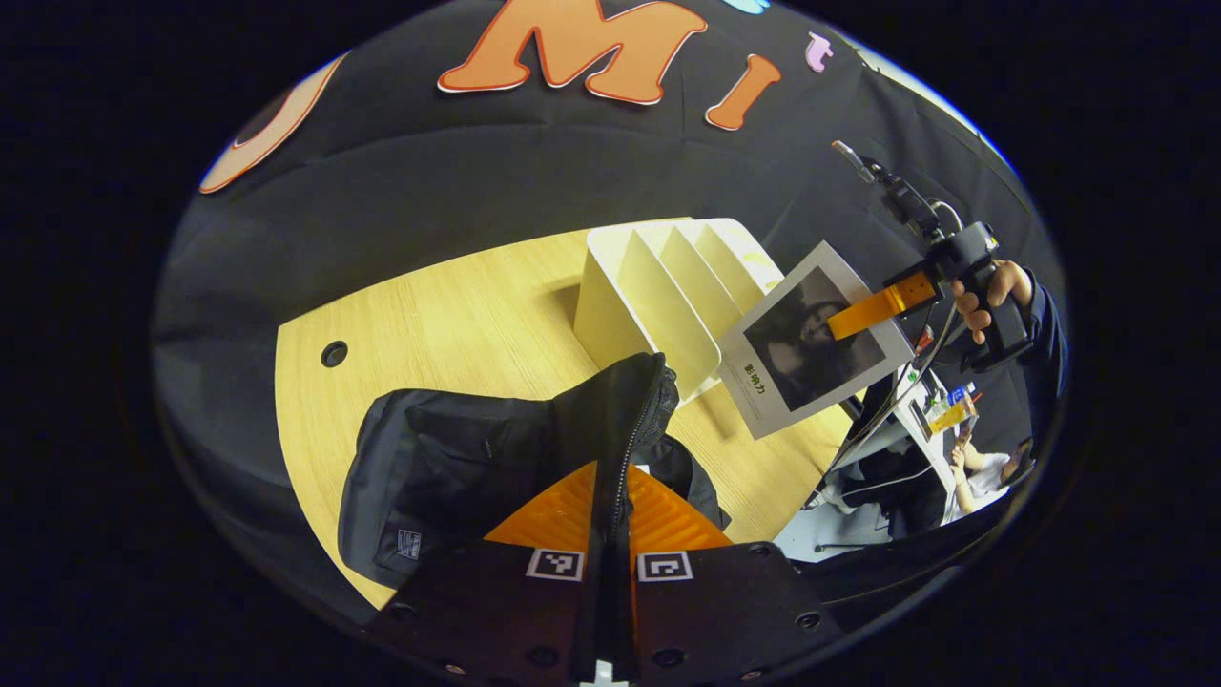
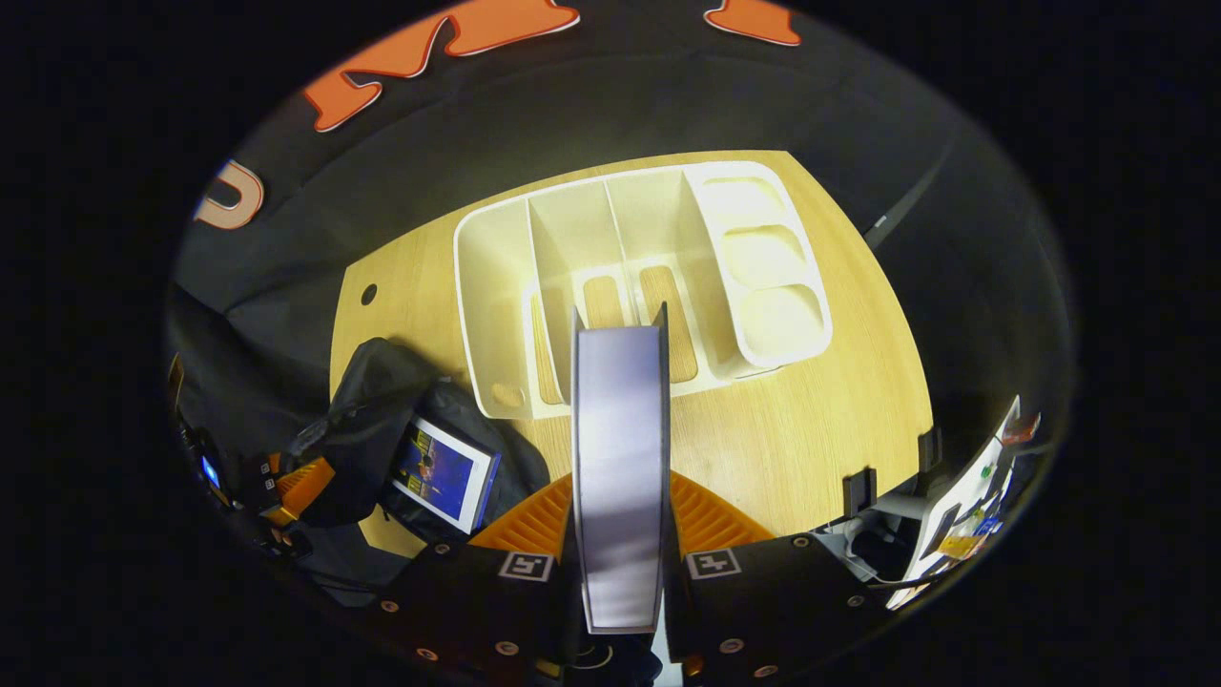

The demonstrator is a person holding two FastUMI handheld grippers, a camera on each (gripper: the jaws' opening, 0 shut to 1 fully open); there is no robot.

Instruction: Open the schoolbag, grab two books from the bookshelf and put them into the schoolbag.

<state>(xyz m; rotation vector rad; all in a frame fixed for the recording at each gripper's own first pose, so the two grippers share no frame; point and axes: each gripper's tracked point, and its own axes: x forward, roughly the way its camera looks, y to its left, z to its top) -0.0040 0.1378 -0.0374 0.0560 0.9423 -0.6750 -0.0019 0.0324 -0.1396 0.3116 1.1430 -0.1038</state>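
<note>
Pinching the zipper edge of the black schoolbag point(image 1: 458, 468), the left tool point(image 1: 610, 496) has its fingers nearly together with the raised flap squeezed between them, so the bag mouth is pulled up and open. The bag lies on the wooden counter point(image 1: 458, 315) near its front edge, just beside the white bookshelf point(image 1: 658, 286), which stands toward the back of the counter with its slots bare. In the left gripper view the right tool point(image 1: 882, 305) is seen farther off, held by a hand point(image 1: 992, 296) above the right side of the counter, its fingers clamped on a grey-covered book point(image 1: 811, 339) that hangs tilted in the air next to the bookshelf, clear of the counter. In the right gripper view that same book point(image 2: 618, 458) sits edge-on between the right tool's point(image 2: 620, 520) fingers, both pressing on it, with the bookshelf point(image 2: 630, 277) straight below and behind it. Also in that view the schoolbag point(image 2: 382, 410) is at the counter's point(image 2: 811, 420) left front corner area with a second book point(image 2: 444, 472), blue cover and white border, already lying in its opening; the left tool point(image 2: 296, 487) grips the bag's edge beside it. A round cable hole point(image 1: 334, 354) is in the counter's far left corner.
</note>
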